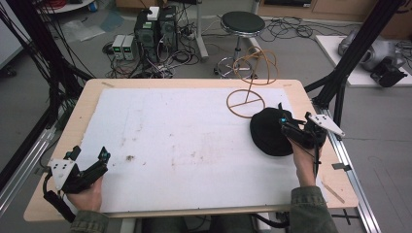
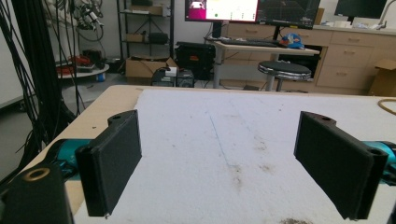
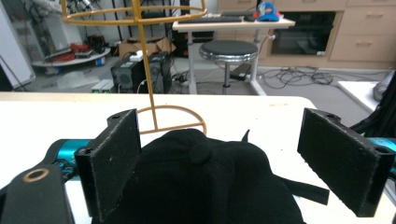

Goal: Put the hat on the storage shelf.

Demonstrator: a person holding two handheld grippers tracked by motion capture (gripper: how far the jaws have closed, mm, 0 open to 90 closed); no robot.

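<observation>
A black cap (image 1: 268, 132) lies on the white mat (image 1: 184, 145) at the right side of the table, just in front of the ring base of a yellow wire hat stand (image 1: 250, 80). My right gripper (image 1: 287, 122) hovers over the cap's right half, open, its jaws straddling the crown of the cap (image 3: 205, 186) without closing on it. The yellow wire hat stand (image 3: 149, 70) rises behind the cap. My left gripper (image 1: 92, 158) rests open near the table's front left corner, nothing between its jaws (image 2: 229, 172).
The wooden table (image 1: 82, 107) edges the mat on all sides. Black frame posts (image 1: 359, 43) stand at the far right and far left. A stool (image 1: 242, 24) and computer boxes (image 1: 155, 29) sit on the floor beyond the table.
</observation>
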